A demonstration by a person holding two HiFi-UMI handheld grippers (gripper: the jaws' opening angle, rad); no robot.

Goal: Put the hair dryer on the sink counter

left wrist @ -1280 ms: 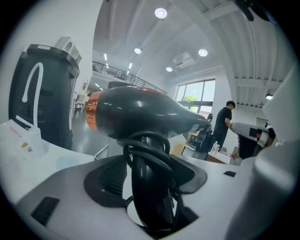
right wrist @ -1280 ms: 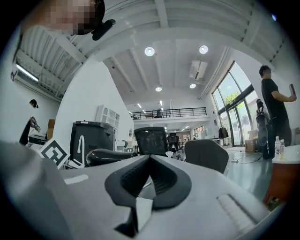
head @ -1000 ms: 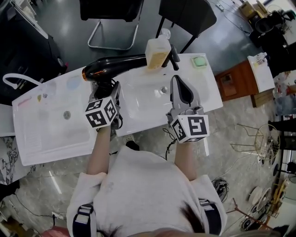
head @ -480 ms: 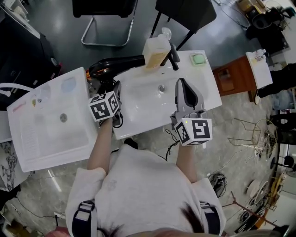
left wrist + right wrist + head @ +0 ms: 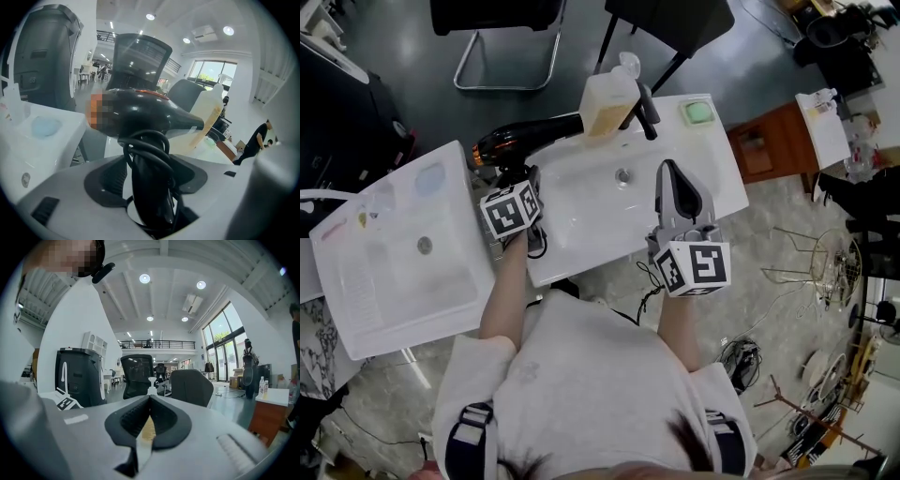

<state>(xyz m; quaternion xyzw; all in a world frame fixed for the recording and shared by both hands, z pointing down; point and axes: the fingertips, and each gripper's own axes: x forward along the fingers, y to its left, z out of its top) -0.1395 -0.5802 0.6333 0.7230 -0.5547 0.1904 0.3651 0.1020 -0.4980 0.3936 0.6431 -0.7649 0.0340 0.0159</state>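
Soap bottle (image 5: 605,101) & black faucet (image 5: 645,111) stand at the back edge of the sink counter (image 5: 581,246). Green soap (image 5: 698,112) sits at the back R corner. Hair dryer (image 5: 530,139) is over the counter's back L corner, nozzle twd the bottle and v. near it. Can't tell if it touches the counter. L gripper (image 5: 517,180) pinches the dryer's handle, a finger on each side, w/ the cord (image 5: 145,150) wound round it. R gripper (image 5: 667,167) hovers over the basin (image 5: 591,202), R part, fingers pressed together w/ nothing btwn.

Vs. a sec ago: L gripper & dryer are lower, closer to the counter, same grip. R gripper approx. same spot.

Room: bottle blocks the nozzle side. Dryer's rear overhangs the counter's L edge. Second sink (image 5: 394,272) is just beside, narrow gap btwn. Bare rim runs along the front & R.
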